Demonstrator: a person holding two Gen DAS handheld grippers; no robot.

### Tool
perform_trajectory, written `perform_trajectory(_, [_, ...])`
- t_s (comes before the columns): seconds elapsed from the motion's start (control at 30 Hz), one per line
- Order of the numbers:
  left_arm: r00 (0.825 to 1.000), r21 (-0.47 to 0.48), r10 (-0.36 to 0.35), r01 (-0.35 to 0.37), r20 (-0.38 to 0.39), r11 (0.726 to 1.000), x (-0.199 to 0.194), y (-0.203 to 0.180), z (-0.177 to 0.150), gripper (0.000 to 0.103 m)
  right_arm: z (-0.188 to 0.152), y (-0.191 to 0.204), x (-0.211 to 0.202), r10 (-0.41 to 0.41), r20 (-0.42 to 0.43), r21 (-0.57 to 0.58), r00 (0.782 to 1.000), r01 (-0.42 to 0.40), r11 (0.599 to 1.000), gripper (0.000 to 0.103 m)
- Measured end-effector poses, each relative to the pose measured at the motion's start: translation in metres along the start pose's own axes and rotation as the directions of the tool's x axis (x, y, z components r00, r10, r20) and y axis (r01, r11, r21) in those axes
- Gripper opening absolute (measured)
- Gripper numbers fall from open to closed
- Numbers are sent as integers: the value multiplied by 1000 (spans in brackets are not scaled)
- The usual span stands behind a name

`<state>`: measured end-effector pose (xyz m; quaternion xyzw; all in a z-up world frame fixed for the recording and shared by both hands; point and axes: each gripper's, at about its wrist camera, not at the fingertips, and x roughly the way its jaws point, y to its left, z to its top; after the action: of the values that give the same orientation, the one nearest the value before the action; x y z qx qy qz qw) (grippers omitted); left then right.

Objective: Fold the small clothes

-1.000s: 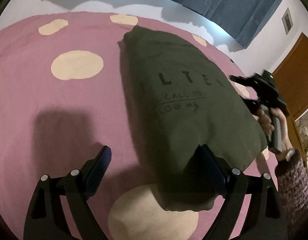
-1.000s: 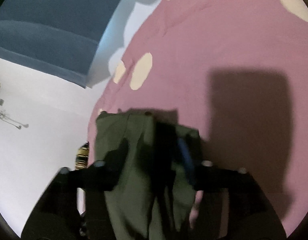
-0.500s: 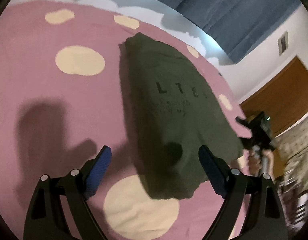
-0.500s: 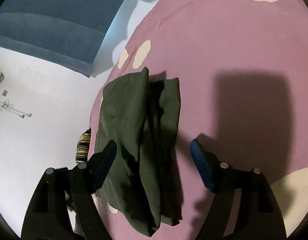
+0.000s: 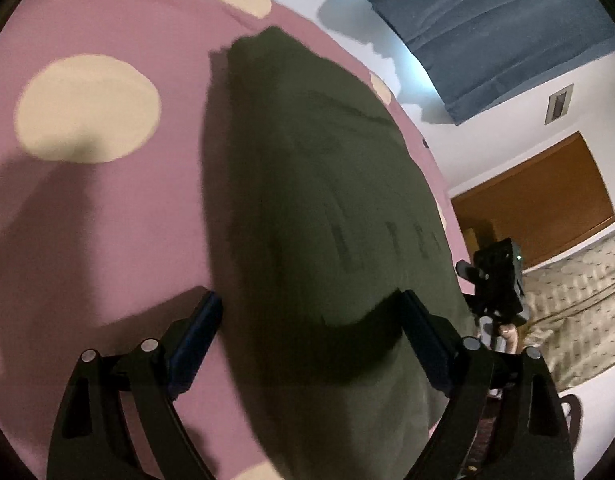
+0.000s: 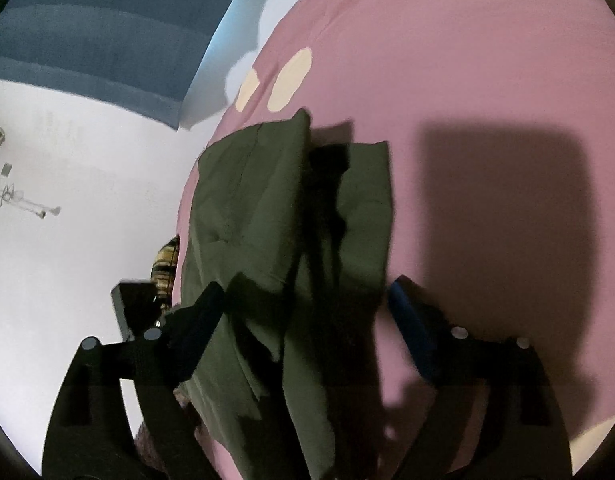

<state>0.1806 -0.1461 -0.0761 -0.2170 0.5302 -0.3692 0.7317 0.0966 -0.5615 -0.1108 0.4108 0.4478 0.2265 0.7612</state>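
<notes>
1. Two views, left wrist first: my left gripper stands wide over the near end of the green shirt, which lies folded lengthwise on the pink bedspread; nothing is pinched.
2. Right wrist: my right gripper is opening, the shirt loose between its fingers. I judge one fold just laid; next, regrip an end and fold across.

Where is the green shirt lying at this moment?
The green shirt lies folded on the pink spotted bedcover, between the open jaws of the left gripper in its view, and near the bed's edge beside the white wall in the right wrist view.
</notes>
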Motion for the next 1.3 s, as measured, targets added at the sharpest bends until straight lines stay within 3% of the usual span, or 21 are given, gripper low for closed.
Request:
perform_trajectory(0.17, [1000,31,-23,24,-16,999,10,-4,8,92,4,8,15,6,-65,-50,998,-9,999,88])
perform_trajectory(0.27, [1000,60,14,-14,-7,998,16,-12,9,91,4,16,24,2,-99,-101,995,-12,995,84])
perform_trajectory(0.33, [999,89,47,-47,4,995,19,-19,9,90,3,21,31,-27,-109,-131,994,13,991,76])
perform_trajectory(0.4, [996,113,87,-88,14,990,23,-24,11,89,3,17,33,1,-123,-111,992,-15,994,60])
perform_trajectory(0.5, [992,136,125,-126,13,983,24,-28,12,84,3,13,36,25,-130,-94,991,-38,995,44])
perform_trajectory(0.6, [988,157,152,-153,20,976,23,-31,11,79,1,10,37,50,-122,-79,991,-59,995,39])
perform_trajectory(1.0, [978,209,206,-210,40,955,25,-47,19,67,-8,14,32,89,-64,-98,994,-95,991,28])
perform_trajectory(1.3, [969,223,239,-247,66,943,13,-58,8,62,-14,24,30,82,-32,-128,996,-86,988,25])
